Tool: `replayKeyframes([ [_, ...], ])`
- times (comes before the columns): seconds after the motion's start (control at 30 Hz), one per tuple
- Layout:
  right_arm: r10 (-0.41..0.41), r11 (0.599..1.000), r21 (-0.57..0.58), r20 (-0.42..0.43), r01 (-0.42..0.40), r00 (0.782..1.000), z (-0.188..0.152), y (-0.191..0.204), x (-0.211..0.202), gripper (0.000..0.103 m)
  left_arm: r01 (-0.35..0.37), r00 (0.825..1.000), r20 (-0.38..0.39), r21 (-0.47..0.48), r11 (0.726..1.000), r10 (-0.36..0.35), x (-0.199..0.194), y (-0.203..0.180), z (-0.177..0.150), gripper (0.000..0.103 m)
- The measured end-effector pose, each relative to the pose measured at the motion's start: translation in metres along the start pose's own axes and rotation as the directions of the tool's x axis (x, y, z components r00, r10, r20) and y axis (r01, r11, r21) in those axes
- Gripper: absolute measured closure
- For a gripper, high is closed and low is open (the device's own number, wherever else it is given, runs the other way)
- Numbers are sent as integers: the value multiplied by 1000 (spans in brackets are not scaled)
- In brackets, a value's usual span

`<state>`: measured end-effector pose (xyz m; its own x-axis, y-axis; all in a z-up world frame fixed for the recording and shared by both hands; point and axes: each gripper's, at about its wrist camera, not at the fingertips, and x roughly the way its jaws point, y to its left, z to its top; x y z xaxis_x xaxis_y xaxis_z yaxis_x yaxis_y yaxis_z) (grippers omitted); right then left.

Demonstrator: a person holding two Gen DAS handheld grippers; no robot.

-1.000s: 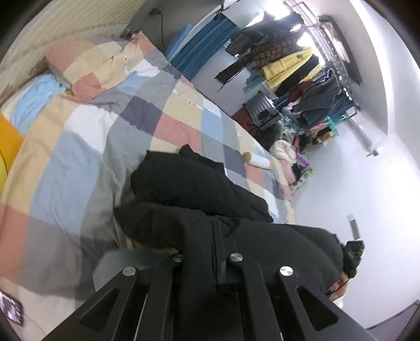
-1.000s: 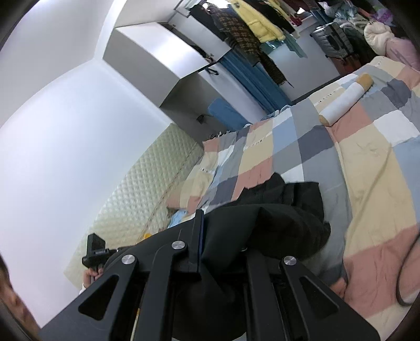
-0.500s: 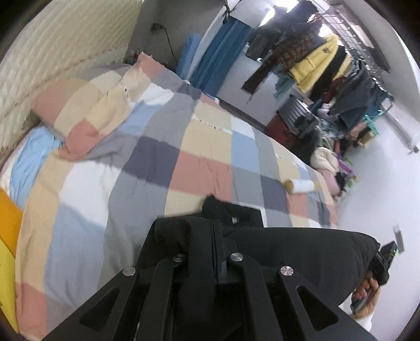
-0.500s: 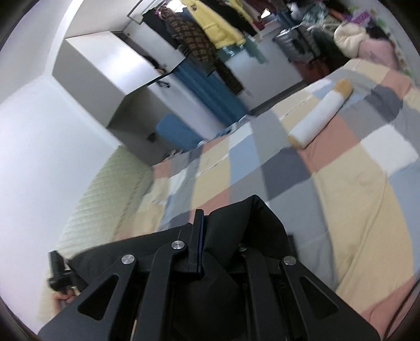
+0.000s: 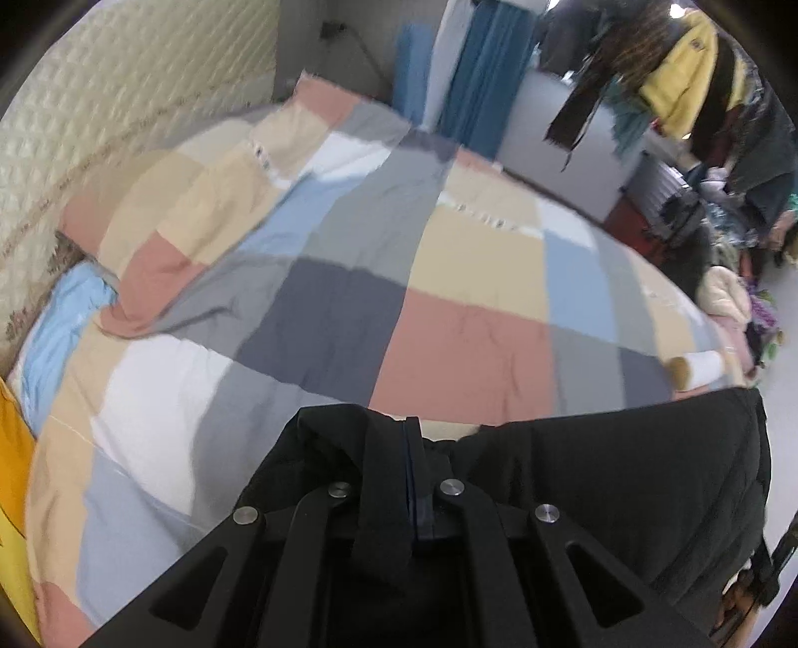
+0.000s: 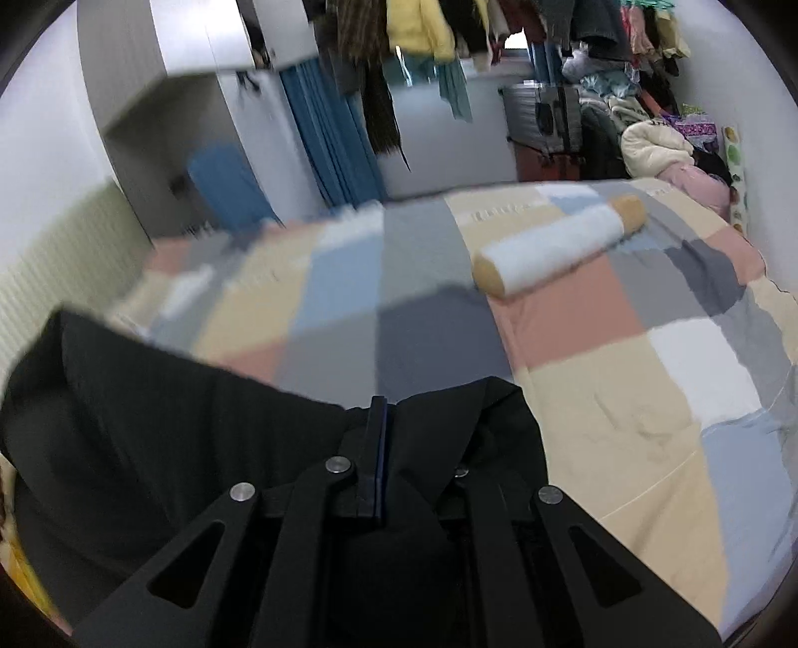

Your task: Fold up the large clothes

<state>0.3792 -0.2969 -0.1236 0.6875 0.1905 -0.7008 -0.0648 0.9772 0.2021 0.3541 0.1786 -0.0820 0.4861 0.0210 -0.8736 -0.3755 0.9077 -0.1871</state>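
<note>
A large black garment [image 5: 623,478] hangs stretched between my two grippers, lifted above the bed. My left gripper [image 5: 411,448] is shut on one edge of it; the cloth spreads off to the right in the left wrist view. My right gripper [image 6: 379,423] is shut on the other edge of the black garment [image 6: 149,413], which spreads off to the left in the right wrist view. The lower part of the garment is hidden below both cameras.
The bed has a checked quilt [image 5: 449,309] in pastel squares, also in the right wrist view [image 6: 623,379]. A white roll pillow [image 6: 553,251] lies across its far side. A pillow [image 5: 164,199] and padded headboard [image 5: 124,84] are at the left. A packed clothes rack [image 6: 498,30] stands beyond the bed.
Both grippers have risen and swung to face across the bed, lifting the black garment off the quilt and spreading it taut between them.
</note>
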Motion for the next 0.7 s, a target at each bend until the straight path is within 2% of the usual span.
replayKeyframes([
  [0.13, -12, 1000, 23, -35, 13, 999, -13, -8, 35, 95, -37, 999, -10, 53, 998, 37, 37, -18, 0, 97],
  [0.27, 56, 995, 89, -94, -48, 994, -22, -20, 65, 95, -37, 997, -71, 85, 996, 43, 73, -25, -12, 97],
  [0.37, 95, 991, 103, -135, -82, 986, -33, -19, 83, 96, -13, 998, -67, 68, 998, 18, 87, -25, -21, 97],
  [0.57, 127, 987, 112, -143, -111, 982, -39, -18, 85, 96, 29, 997, -71, 23, 999, -28, 90, -14, -35, 97],
  [0.7, 185, 976, 144, -126, -166, 975, -45, -24, 75, 95, 106, 991, -75, -17, 994, -107, 74, 0, -45, 97],
])
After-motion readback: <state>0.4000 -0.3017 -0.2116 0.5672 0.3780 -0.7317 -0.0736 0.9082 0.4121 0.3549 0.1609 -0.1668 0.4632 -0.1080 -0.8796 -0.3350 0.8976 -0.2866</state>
